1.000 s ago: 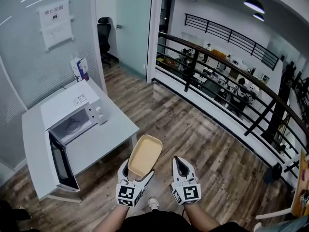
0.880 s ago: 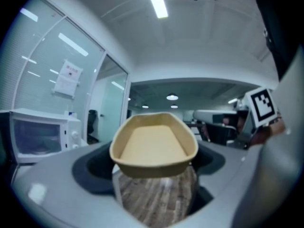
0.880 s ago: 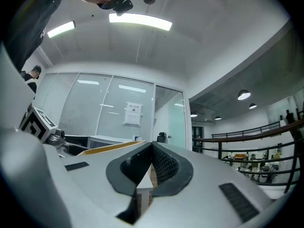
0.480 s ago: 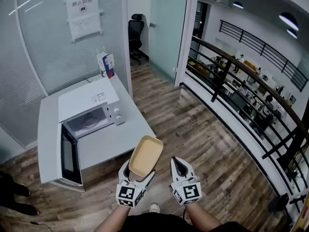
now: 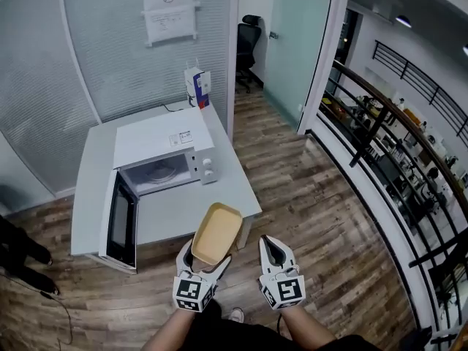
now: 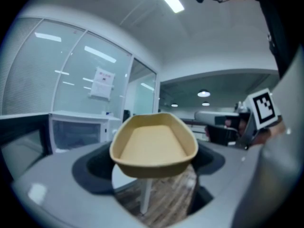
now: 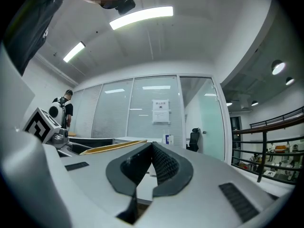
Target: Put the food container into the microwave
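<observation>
My left gripper [image 5: 205, 258] is shut on the near end of an empty tan food container [image 5: 216, 233], held in the air just off the front right corner of the white table [image 5: 232, 175]. In the left gripper view the container [image 6: 154, 145] fills the middle, level and empty. The white microwave [image 5: 157, 148] stands on the table with its door [image 5: 122, 219] swung open toward me, cavity showing. The microwave [image 6: 78, 129] also shows at the left of the left gripper view. My right gripper [image 5: 268, 250] hangs beside the left one, shut and empty, its jaws [image 7: 151, 163] meeting at the tips.
A blue and white carton [image 5: 197, 88] stands at the table's far corner. Glass partition walls [image 5: 88, 50] run behind the table. A black railing [image 5: 387, 145] borders the wooden floor [image 5: 300, 196] on the right. A person's dark legs [image 5: 22, 254] show at the far left.
The view has swung left and nearer to the table, so the microwave now sits closer to centre. Both grippers keep their pose, the container still held.
</observation>
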A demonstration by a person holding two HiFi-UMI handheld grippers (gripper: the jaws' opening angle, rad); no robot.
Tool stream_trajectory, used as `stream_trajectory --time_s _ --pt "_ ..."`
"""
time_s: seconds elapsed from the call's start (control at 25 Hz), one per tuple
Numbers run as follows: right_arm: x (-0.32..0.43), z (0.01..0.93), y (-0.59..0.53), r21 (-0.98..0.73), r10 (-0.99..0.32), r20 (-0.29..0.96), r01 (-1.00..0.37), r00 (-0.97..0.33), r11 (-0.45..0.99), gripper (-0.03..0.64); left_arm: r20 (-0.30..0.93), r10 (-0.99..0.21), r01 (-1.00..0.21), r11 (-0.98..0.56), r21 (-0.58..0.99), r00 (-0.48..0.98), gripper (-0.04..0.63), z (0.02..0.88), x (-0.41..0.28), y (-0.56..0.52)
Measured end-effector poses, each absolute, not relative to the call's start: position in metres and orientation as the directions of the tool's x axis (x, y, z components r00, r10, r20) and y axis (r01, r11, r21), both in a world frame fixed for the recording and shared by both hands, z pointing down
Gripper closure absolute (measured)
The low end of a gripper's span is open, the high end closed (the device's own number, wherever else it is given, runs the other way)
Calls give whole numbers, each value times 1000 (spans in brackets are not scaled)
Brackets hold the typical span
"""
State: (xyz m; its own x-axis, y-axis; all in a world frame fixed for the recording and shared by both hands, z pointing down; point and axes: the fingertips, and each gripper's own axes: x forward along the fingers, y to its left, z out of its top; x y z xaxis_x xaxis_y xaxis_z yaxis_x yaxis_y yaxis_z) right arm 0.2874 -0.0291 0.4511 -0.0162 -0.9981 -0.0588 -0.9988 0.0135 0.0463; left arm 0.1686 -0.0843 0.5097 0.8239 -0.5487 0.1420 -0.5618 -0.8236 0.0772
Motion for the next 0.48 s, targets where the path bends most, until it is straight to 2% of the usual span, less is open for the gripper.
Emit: stream_trajectory --time_s 0.48 --pt "240 461 -153 92 -985 -33 -982 -167 163 611 161 -618 -635 -767 90 769 112 528 137 -185"
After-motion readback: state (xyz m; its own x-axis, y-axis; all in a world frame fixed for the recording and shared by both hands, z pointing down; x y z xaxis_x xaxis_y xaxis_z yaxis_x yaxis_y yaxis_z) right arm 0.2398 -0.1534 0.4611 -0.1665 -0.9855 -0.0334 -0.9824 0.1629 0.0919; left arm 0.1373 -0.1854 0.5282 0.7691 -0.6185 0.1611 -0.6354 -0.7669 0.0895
